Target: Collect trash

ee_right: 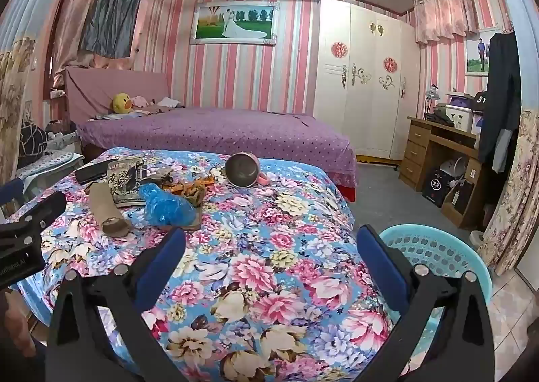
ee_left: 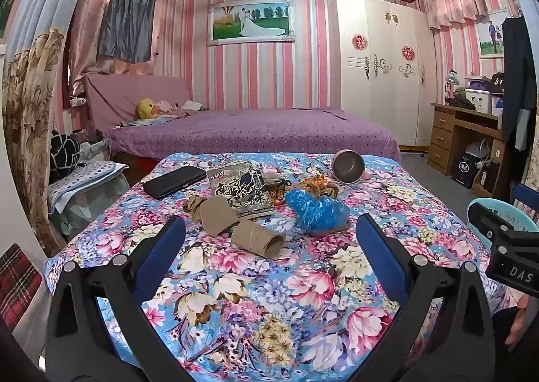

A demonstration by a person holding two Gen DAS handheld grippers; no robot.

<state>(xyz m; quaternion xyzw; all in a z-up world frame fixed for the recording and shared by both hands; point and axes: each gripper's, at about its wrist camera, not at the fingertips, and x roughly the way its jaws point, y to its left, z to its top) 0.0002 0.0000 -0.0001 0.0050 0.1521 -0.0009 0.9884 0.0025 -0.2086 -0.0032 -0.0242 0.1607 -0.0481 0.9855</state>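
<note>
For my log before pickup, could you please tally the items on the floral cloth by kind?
Cardboard tubes: 2
Printed packet: 1
Blue bag: 1
Orange wrapper: 1
Metal cup: 1
Black case: 1
Total: 7

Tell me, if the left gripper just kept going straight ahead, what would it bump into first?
Probably the cardboard tube lying on the floral cloth, just ahead between the open left gripper fingers; depth is hard to judge.
</note>
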